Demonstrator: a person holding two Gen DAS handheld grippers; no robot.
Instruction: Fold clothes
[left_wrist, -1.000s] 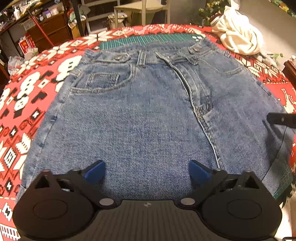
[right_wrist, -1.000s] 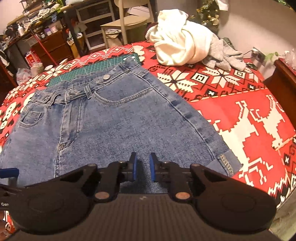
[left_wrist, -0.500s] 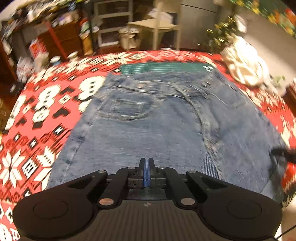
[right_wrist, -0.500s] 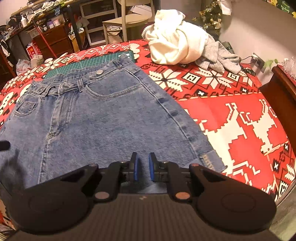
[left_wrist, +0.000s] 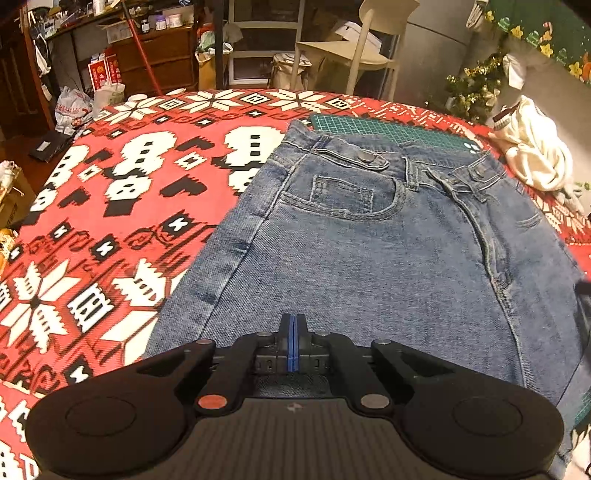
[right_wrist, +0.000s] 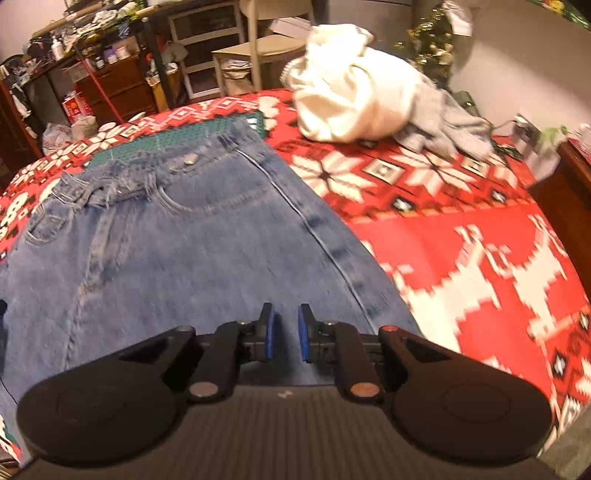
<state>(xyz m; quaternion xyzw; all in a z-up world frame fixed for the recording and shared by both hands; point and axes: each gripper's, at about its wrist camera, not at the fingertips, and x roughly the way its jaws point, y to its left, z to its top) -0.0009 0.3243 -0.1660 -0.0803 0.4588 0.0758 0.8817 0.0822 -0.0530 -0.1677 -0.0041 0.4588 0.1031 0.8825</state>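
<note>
Left view: your left tool (left_wrist: 292, 341) is pinched shut at the bottom middle, on the near edge of the jeans (left_wrist: 388, 258); they stretch away toward the top. Right view: your right tool (right_wrist: 284, 334) is slightly open, holding nothing, over the jeans' (right_wrist: 184, 251) near right side.

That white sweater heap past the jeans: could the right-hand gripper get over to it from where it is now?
Probably yes. The right gripper hovers over the near end of the jeans, and the white sweater lies beyond them on the red patterned cloth. Only flat denim and cloth lie between; nothing stands in the way.
</note>
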